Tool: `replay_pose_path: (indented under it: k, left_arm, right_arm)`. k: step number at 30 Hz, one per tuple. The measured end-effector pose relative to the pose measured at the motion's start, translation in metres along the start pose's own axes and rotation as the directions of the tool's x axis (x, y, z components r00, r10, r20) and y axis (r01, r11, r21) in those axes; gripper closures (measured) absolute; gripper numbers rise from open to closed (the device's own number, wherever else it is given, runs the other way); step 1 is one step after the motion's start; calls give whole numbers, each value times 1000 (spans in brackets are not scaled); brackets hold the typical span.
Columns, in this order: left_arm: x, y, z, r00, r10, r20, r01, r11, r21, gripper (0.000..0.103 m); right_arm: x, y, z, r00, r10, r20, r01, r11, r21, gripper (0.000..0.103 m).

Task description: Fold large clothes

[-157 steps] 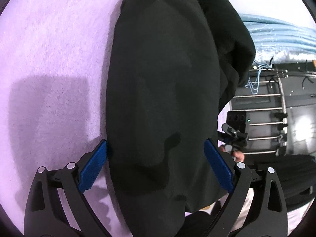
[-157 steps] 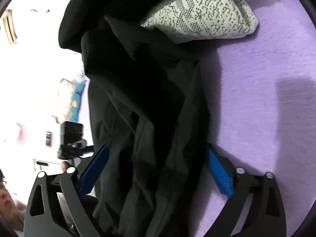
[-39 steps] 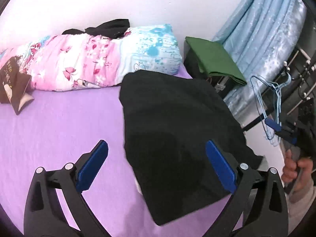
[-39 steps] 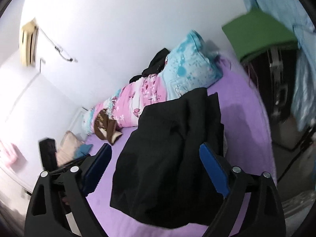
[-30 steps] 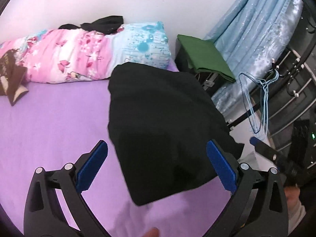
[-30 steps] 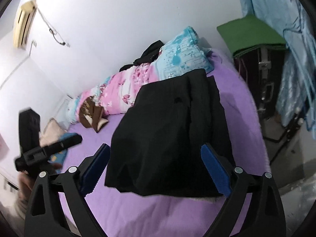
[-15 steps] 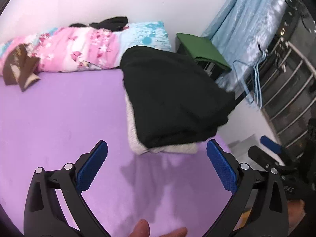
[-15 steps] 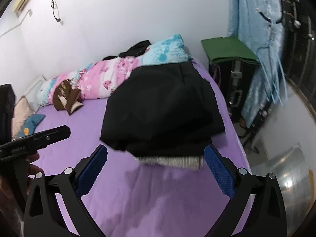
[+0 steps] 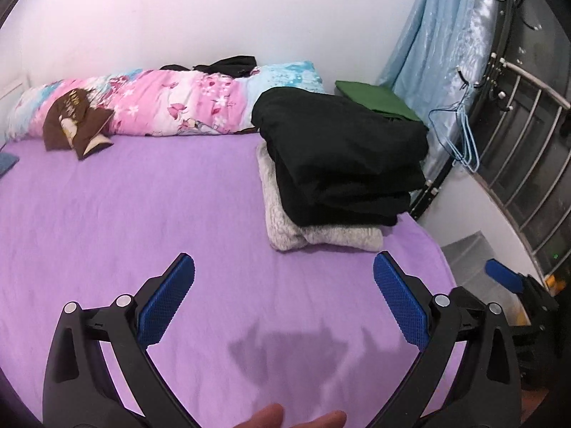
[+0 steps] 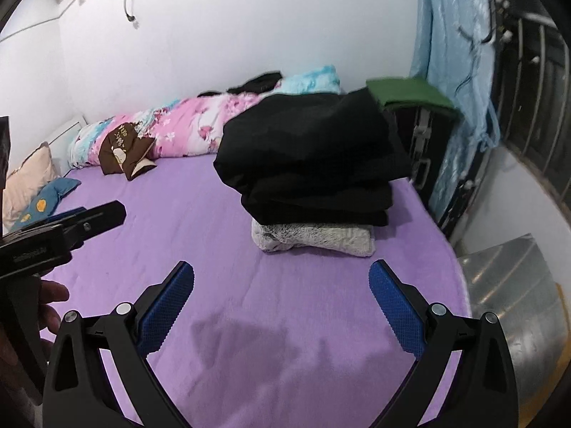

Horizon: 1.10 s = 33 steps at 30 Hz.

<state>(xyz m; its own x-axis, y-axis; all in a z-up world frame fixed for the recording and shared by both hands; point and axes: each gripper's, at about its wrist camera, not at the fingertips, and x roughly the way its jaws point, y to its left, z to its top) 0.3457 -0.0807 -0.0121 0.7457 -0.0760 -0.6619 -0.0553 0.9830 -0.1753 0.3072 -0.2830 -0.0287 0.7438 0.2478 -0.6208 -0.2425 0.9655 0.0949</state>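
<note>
Well beyond hand-held gripper: black garment

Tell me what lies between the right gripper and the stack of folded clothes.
Only bare purple bedsheet with a faint shadow lies between the open right gripper and the folded clothes stack; the right wrist view shows this.

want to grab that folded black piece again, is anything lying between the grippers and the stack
Nothing visible does. Only bare purple bedsheet lies between the open left gripper, the open right gripper and the folded black garment resting on the grey fleece garment.
</note>
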Motion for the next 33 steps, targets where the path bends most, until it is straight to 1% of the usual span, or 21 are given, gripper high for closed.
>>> replay_pose_path:
  k: [3,5,6,7,8,9,10,12,14,15,17,21,25,30,33]
  left_arm:
    - [-32,-8,-31,999,-6,36,5,1000,24,6]
    - [-67,-12,-55,999,-9,50,8,1000,21,6]
    - [-80,-15,-63,998,-18,59,16,999,30,6]
    - [-101,-19,-77,998,-21,64,18,999,48,6]
    - [-118,-21,-88,998,-17,56,14,999,51,6]
    - [-131,-21,-95,998,-28,48,26,999,45,6]
    - [-149,-21,-106,998,-49,38,48,998,40,6]
    - [-171,-21,-121,1000,-22,11,22,999,40,6]
    - [-194,-20,-133,999,-30,17,30,999,29,6]
    - [-207,-19,-140,999,-20,27,19,999,31,6]
    - [-224,-19,-148,999,-16,32,15,999,33,6]
    - [-250,-18,-156,999,-10,49,8,999,34,6]
    - [-269,-19,-160,998,-14,61,12,1000,28,6]
    - [-280,-19,-156,997,-7,81,4,1000,29,6]
    - [-278,-23,-156,998,-18,64,16,999,43,6]
  right_arm:
    - [-41,8,-31,999,-11,35,10,1000,27,6]
    - [-74,14,-55,999,-20,42,17,999,50,6]
    - [-86,16,-62,999,-23,46,20,998,58,6]
    - [-106,21,-74,998,-41,56,38,997,61,6]
    - [-122,27,-83,997,-55,55,53,997,53,6]
    - [-144,34,-93,997,-56,51,53,997,50,6]
    - [-160,38,-99,997,-51,55,48,997,54,6]
    - [-187,48,-108,997,-57,59,55,998,32,6]
    - [-211,55,-115,994,-66,92,63,998,30,6]
    - [-223,58,-118,992,-56,110,52,998,37,6]
    - [-242,66,-124,991,-54,119,50,998,41,6]
    - [-266,80,-135,987,-55,153,51,998,33,6]
    - [-275,87,-138,984,-73,160,73,997,10,6]
    - [-283,89,-136,980,-86,179,85,996,10,6]
    - [-289,88,-135,978,-82,192,80,997,17,6]
